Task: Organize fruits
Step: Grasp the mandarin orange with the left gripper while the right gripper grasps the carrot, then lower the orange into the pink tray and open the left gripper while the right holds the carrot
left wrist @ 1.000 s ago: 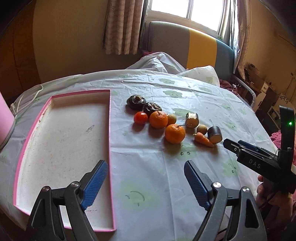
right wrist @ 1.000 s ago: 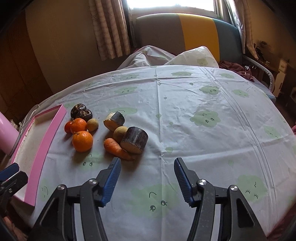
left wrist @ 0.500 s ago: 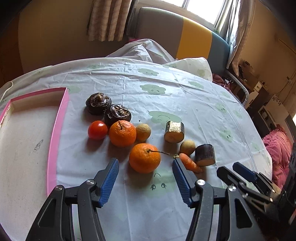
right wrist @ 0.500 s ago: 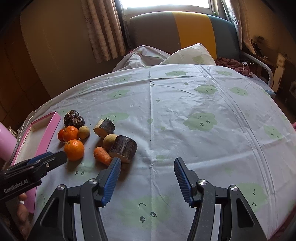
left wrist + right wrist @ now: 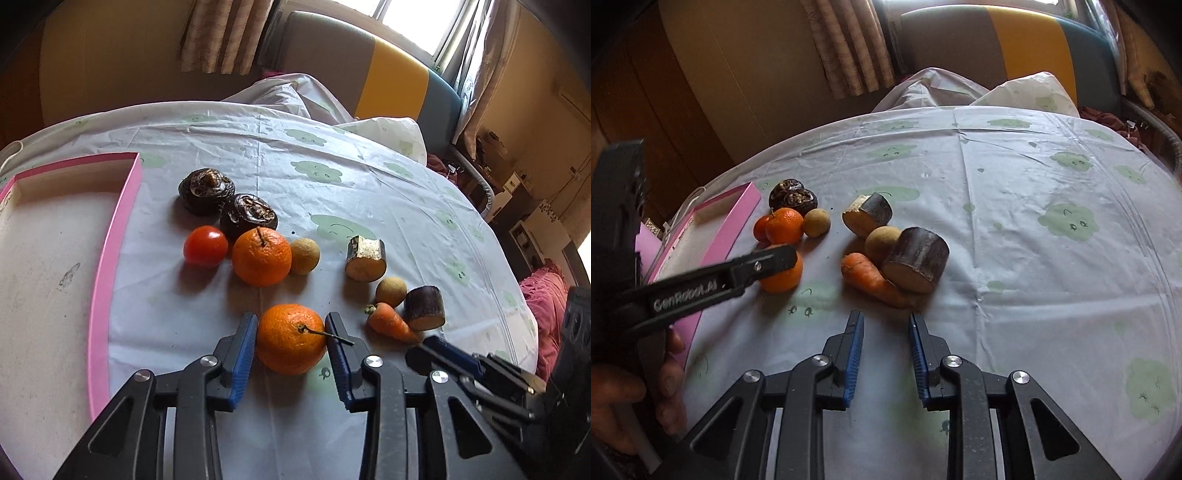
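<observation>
- My left gripper has its blue fingers spread around the near orange, each pad right beside the skin; I cannot tell whether they are pressing yet.
- That orange sits on the tablecloth, its thin stem pointing right, across the right finger.
- My right gripper is released, fingers a narrow gap apart, holding nothing, just short of the carrot.
- The carrot lies with its long axis running left-far to right-near, against the dark cut piece.
- Only the left view shows the pink tray interior and the tomato fully; the right view shows my hand.
</observation>
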